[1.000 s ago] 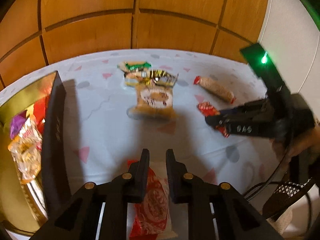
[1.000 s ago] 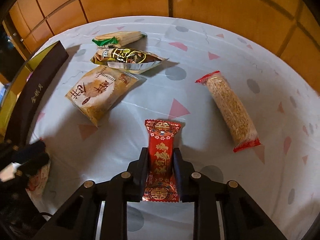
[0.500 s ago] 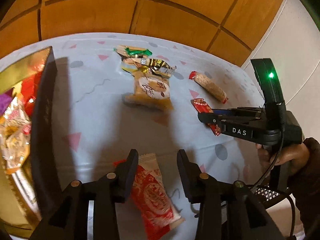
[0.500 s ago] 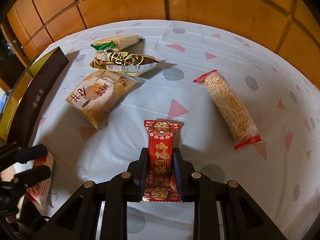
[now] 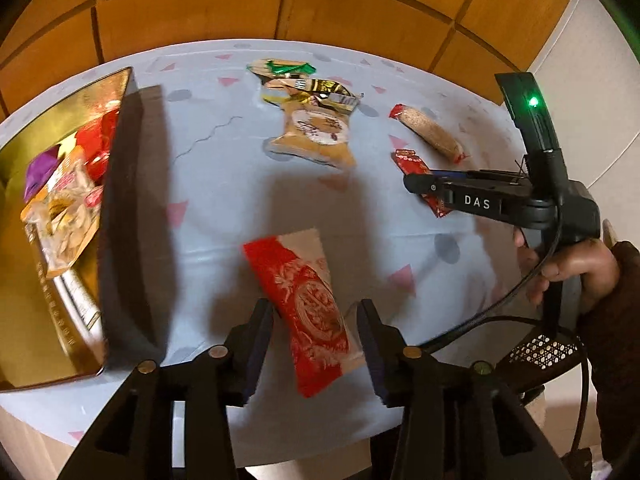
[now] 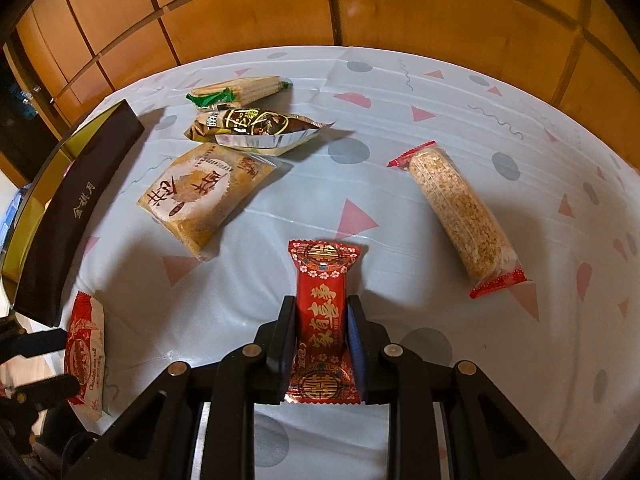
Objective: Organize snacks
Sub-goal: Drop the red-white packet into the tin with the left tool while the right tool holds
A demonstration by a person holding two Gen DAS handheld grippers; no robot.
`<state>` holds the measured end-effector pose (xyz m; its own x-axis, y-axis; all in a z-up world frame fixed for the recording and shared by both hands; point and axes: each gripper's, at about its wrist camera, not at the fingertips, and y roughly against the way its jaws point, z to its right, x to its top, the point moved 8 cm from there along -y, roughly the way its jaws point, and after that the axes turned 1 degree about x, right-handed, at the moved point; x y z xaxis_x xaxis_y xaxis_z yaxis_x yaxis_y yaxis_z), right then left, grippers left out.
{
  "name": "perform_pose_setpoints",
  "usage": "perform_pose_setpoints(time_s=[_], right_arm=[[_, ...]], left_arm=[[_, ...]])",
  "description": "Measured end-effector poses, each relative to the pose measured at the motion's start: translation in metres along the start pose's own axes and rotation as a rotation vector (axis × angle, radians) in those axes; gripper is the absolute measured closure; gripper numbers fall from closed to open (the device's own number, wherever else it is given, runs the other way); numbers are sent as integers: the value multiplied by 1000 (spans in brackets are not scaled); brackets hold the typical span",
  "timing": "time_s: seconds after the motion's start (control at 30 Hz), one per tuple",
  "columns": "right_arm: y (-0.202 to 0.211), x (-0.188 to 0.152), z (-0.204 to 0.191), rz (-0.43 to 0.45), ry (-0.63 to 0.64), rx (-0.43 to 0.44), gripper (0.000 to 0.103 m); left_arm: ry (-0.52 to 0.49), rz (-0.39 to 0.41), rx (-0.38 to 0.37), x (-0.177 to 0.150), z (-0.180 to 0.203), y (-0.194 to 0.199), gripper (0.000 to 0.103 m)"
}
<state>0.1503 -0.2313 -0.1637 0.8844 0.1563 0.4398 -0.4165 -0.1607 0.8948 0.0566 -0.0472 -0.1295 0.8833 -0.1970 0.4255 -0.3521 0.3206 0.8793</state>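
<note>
Looks like a home room: table [image 6: 400, 128] under a pale cloth printed with pink triangles and grey dots, wood-panelled wall [image 6: 420, 4] behind, wrapped snacks [image 6: 208, 196] scattered on it, a gold gift box [image 5: 24, 320] at the edge.

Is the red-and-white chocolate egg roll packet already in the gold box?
Out. The red-and-white packet lies on the tablecloth beside the gold box, between the open left gripper fingers.

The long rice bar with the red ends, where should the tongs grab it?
Grab the rice bar across its middle, coming down from above. It lies flat on the tablecloth, alone with bare cloth on both long sides, so each finger has room. The middle is narrow and firm-looking; the crimped red ends are thin and would likely slip. Turn the tongs so that they close across its slanted length.
</note>
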Motion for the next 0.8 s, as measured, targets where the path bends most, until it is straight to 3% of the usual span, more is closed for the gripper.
perform_pose_setpoints(time_s=[0.13,0.23,0.27,0.3,0.33,0.6,0.8], right_arm=[[0,-1,0,3,2,-4,77],[0,-1,0,4,5,-6,77],[0,-1,-1,3,7,-6,77],[0,-1,-1,2,9,-7,77],[0,-1,-1,2,11,-8,77],[0,0,-1,2,13,-5,77],[-1,0,-1,1,15,-6,77]], left_arm=[[3,-30,46,3,0,-18,49],[-65,-9,106,2,7,-20,50],[-91,-2,127,0,8,-21,53],[-114,12,155,0,6,-20,66],[-121,23,149,-1,5,-19,73],[-132,81,94,1,2,-3,75],[-48,278,37,35,-15,67,75]])
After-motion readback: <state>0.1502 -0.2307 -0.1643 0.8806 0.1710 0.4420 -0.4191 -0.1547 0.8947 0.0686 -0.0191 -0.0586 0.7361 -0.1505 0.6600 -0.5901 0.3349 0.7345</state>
